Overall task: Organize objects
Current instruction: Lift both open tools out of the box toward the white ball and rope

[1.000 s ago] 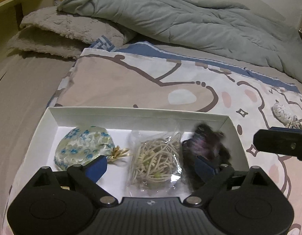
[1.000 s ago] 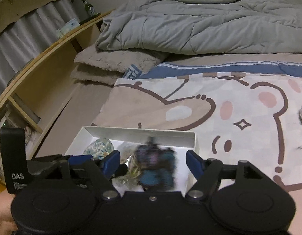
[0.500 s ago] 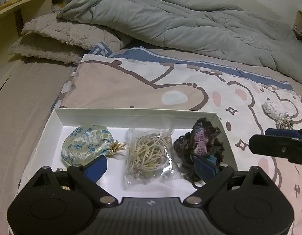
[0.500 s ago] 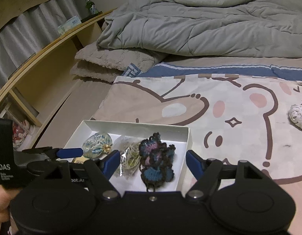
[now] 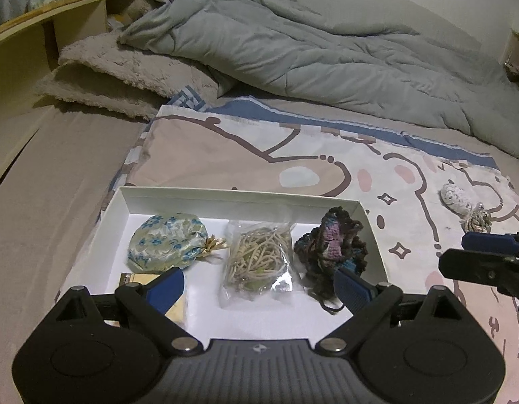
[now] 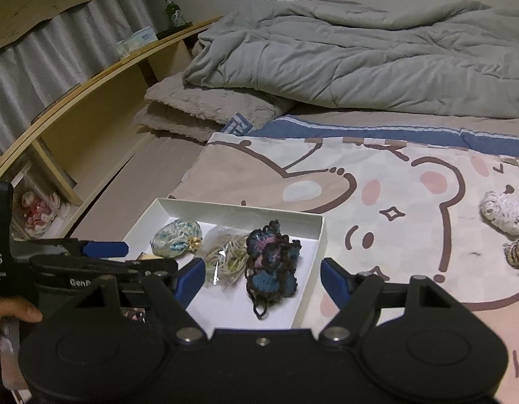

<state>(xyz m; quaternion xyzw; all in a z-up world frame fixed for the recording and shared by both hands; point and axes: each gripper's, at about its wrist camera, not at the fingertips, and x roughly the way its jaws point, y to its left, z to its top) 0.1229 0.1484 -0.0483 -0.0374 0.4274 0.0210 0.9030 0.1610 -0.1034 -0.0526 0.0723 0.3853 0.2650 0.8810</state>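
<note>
Box [image 5: 239,198] — white, shallow, lying on the bear-print sheet [image 6: 411,181] — holds a floral pouch [image 5: 167,244], a clear bag of cord [image 5: 257,259] and a dark crochet piece [image 6: 271,262] side by side, plus a small card packet [image 5: 148,279] at its near left corner. Right gripper [image 6: 263,279]: jaws spread wide, nothing between them, hanging just above the crochet piece. Left gripper [image 5: 259,282]: jaws also wide apart and empty, over the box's near edge.

Still loose on the sheet: a white knitted item [image 6: 503,215] at about 2 o'clock in the right wrist view, a small tan knotted bundle [image 6: 518,252] touching or just beside it — cannot tell which.

Judgement: next step is fetching those two. Swing the right gripper toward 2 o'clock, descend straight over the white item's bulk, close gently — soft yarn will compress and may snag the bundle. Free floor in the box looks to be the near strip.
</note>
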